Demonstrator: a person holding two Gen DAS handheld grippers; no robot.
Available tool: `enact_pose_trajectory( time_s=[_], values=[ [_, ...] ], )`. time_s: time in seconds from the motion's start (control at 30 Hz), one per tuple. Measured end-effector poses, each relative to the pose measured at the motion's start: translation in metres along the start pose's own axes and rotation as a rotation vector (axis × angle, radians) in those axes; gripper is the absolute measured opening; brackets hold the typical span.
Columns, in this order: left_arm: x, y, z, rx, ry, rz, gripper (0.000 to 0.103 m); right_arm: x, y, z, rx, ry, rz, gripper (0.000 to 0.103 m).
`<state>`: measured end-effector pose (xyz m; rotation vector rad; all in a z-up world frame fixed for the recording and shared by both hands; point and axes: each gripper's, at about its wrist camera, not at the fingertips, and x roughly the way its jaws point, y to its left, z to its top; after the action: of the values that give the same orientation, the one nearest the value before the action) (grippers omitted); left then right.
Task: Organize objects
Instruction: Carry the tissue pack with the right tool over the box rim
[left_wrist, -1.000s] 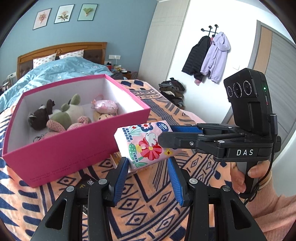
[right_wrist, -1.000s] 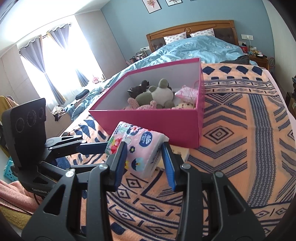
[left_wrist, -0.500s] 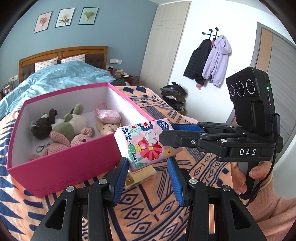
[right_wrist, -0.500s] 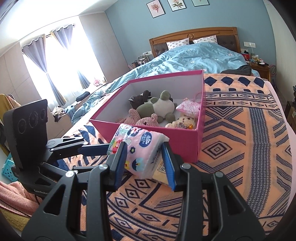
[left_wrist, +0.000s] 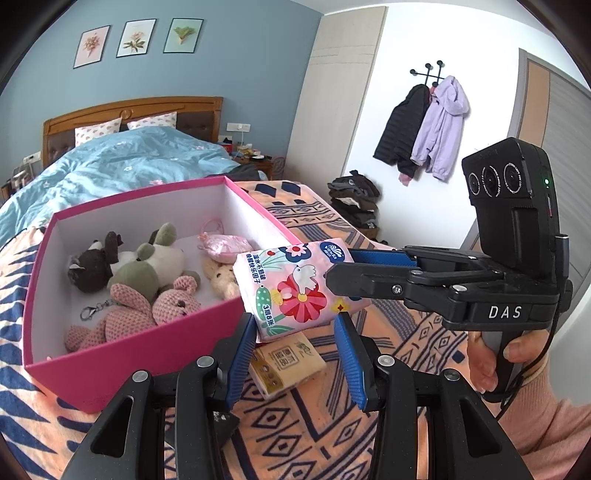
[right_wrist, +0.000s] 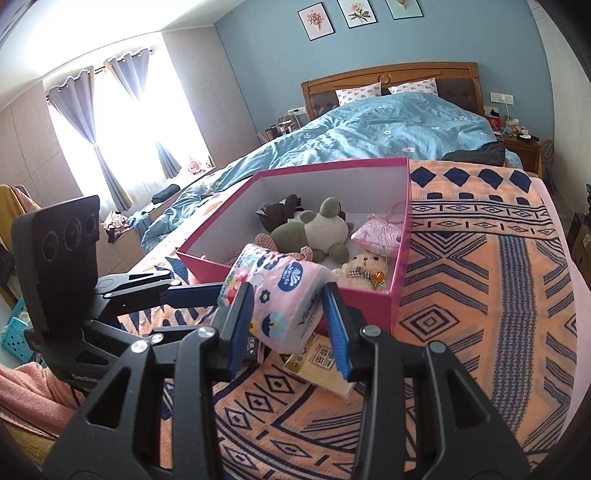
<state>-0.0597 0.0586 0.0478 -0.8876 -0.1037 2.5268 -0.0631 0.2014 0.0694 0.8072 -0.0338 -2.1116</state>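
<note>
A pink flowered tissue pack (left_wrist: 291, 291) hangs in the air beside the near corner of the pink box (left_wrist: 122, 345). My right gripper (right_wrist: 291, 317) is shut on the pack (right_wrist: 284, 295) and holds it above the bed. It shows from the side in the left wrist view (left_wrist: 338, 273). My left gripper (left_wrist: 297, 354) is open and empty, just below the pack. The box (right_wrist: 399, 236) holds several plush toys (left_wrist: 136, 273) and a pink pouch (right_wrist: 376, 232). A yellow tissue pack (left_wrist: 284, 363) lies on the blanket under the held pack.
The box stands on an orange and navy patterned blanket (right_wrist: 480, 295) at the foot of a bed with a blue duvet (right_wrist: 388, 125). Coats (left_wrist: 424, 125) hang on the right wall above a pile of clothes. A small dark thing (left_wrist: 221, 424) lies by my left fingers.
Both grippers have risen, and the right gripper has lifted the pink pack higher beside the box. The yellow pack underneath has come into view.
</note>
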Motion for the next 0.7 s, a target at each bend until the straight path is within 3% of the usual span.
enact_pose_trajectory(
  time_s=[0.7],
  values=[
    [0.012,0.013,0.023,-0.017,-0.017,0.043,0.044,0.014,-0.013,0.025,-0.015,0.003,-0.004,0.042]
  ],
)
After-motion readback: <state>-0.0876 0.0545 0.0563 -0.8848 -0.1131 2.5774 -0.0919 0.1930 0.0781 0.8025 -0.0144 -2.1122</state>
